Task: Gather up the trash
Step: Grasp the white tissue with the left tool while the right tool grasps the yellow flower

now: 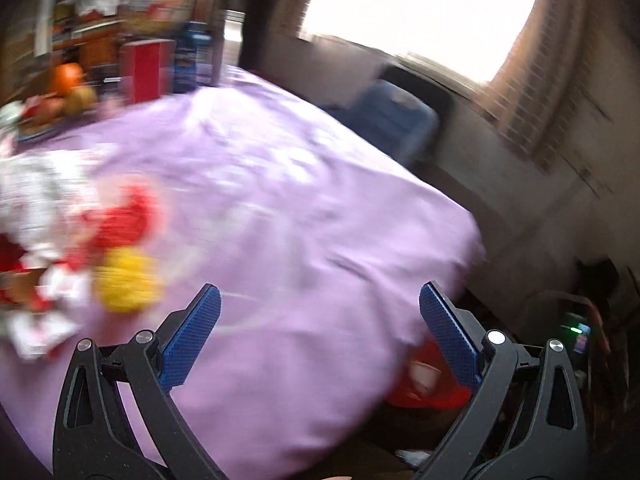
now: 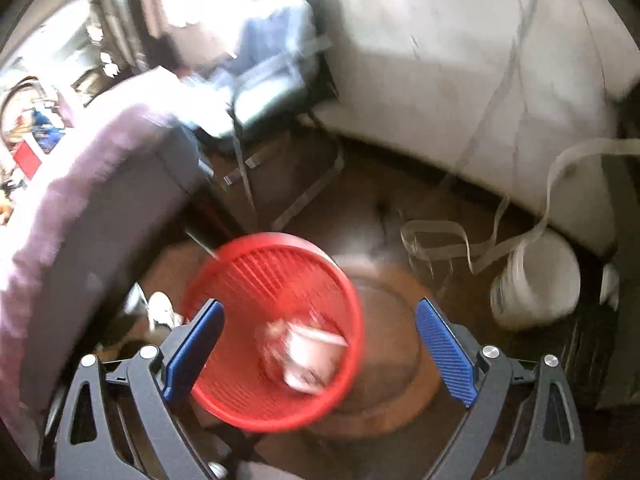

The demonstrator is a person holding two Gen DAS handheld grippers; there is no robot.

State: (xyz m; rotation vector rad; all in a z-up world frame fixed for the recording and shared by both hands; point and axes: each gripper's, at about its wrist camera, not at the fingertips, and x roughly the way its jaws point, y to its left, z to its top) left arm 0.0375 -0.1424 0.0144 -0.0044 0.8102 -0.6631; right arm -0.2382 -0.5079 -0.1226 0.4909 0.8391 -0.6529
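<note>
Both the left claw [image 1: 320,312] and right claw [image 2: 320,328] seemingly gape wide, empty.

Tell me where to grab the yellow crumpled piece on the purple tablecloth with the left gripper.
Pinch the yellow wad across its bulging middle, coming from its right, the bare cloth side; red and white wrappers crowd its left. The left gripper is open. Blur hides finer shape.

Red slatted basket [image 2: 276,280], lilac tablecloth [image 1: 280,208], blue ribbed fingers [image 1: 196,332].
</note>
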